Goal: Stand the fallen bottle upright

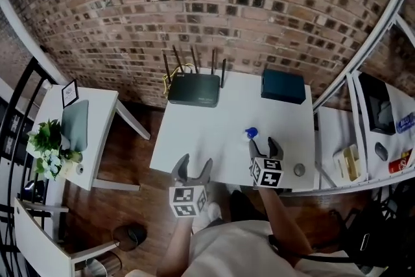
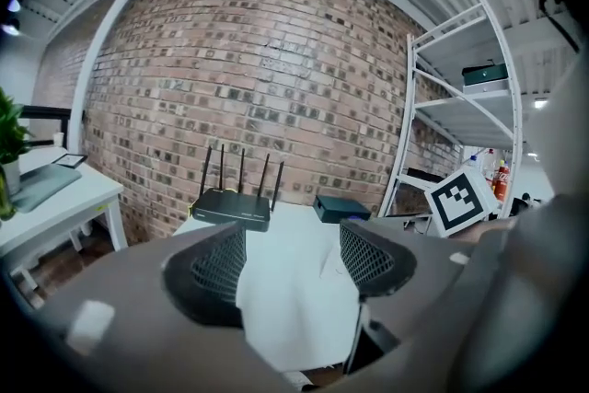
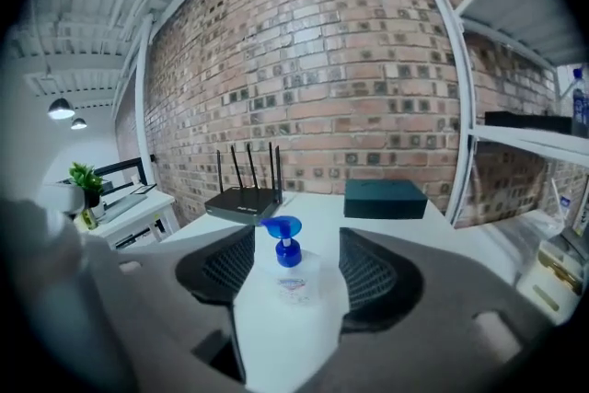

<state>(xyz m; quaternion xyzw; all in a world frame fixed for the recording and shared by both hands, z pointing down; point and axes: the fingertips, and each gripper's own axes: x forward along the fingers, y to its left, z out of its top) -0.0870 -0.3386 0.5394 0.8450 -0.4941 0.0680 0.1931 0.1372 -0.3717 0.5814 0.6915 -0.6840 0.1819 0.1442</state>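
Note:
A small clear bottle (image 1: 251,134) with a blue pump top stands upright on the white table (image 1: 201,133), near its front right. In the right gripper view the bottle (image 3: 291,279) rises between my right gripper's (image 3: 294,264) two mesh pads, with a gap on each side. That right gripper (image 1: 263,146) is open and sits just behind the bottle at the table's front edge. My left gripper (image 1: 194,167) hangs open at the front edge, left of the other one. Nothing lies between my left gripper's (image 2: 290,258) pads; only bare tabletop shows there.
A black router (image 1: 194,89) with several antennas and a dark flat box (image 1: 283,85) sit at the table's back edge by the brick wall. A small round object (image 1: 299,170) lies at the front right corner. A white shelf rack (image 1: 360,139) stands right, a side table with a plant (image 1: 48,144) left.

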